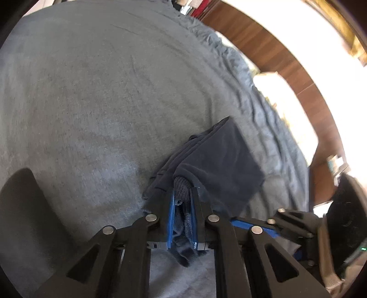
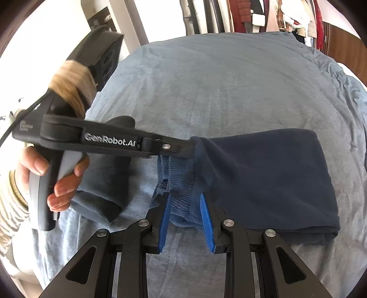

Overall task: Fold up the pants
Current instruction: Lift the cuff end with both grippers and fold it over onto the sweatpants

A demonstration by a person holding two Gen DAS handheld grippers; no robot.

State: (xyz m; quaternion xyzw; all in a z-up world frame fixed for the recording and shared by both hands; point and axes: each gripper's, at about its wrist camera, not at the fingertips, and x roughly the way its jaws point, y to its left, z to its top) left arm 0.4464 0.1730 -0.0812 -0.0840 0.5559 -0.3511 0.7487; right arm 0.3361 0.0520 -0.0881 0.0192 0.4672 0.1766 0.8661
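Observation:
The dark navy pants lie folded on a grey-blue blanket, their ribbed waistband towards me. My left gripper is shut on the ribbed waistband edge; it also shows from the side in the right wrist view, clamped on the far corner of the waistband. My right gripper is partly open, its blue pads on either side of the near waistband corner, with cloth lying between them. The folded pants extend away from the left gripper.
The blanket covers a bed. Its crumpled edge drops to a wooden floor on the right. Hanging clothes stand beyond the bed's far end. A hand holds the left gripper's handle.

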